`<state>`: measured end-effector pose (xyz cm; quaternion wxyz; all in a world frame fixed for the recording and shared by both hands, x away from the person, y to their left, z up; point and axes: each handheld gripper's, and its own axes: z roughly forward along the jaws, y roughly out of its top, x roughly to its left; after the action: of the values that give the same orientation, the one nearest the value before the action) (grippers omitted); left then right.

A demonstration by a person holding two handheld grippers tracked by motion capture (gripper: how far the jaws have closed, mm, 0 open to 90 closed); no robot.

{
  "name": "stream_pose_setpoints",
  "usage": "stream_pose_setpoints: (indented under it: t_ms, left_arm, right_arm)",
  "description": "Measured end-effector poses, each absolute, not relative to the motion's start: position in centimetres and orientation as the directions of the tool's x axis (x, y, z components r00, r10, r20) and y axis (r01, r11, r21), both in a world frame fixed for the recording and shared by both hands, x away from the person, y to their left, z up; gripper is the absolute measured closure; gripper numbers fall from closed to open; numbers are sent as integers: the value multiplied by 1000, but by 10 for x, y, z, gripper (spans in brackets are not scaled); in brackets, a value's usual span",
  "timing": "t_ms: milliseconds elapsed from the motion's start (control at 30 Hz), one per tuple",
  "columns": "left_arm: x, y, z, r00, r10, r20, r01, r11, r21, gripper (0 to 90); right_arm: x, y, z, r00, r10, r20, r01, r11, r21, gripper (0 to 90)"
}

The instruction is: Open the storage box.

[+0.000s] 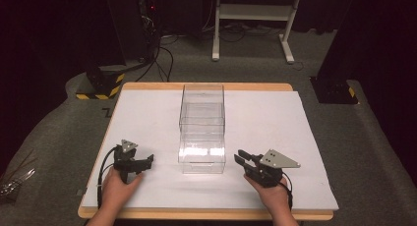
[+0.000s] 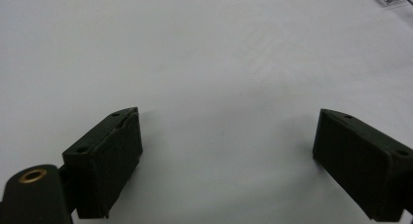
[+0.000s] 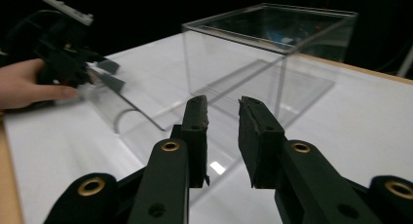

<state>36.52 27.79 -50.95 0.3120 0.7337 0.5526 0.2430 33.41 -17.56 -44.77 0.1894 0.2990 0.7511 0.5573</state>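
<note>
While you are holding both tools low at the near edge of the bench, this entry is listing one clear plastic box at the bench's centre, running from twelve o'clock toward six o'clock, with a shallow drawer-like front at its six o'clock end.

Left hand-held gripper: sitting at the box's eight o'clock, jaws standing wide apart over bare white surface, nothing between them.

Right hand-held gripper: sitting at the box's four o'clock, jaws parted by a narrow gap, nothing pinched, pointing toward the box's near corner.

Handling, by judgement: the box is looking light, rigid and slick-walled, likely to slide or scuff and to crack under hard squeezing. You are probably best taking it on a thin wall edge or the front lip, pads flat and pressure gentle, steadying the far side with the other tool.
</note>
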Motion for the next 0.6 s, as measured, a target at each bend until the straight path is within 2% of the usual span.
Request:
stream_pose_setpoints:
  t_ms: [267, 600]
  left_arm:
    - [365, 278, -510, 271, 963, 11, 659, -194, 726, 111]
    - [365, 278, -510, 271, 963, 11, 659, -194, 726, 111]
  right_arm:
    - [350, -199, -460, -640, 768, 21, 301, 226, 926, 674]
    - [367, -212, -485, -543, 839, -23, 401, 283, 871, 618]
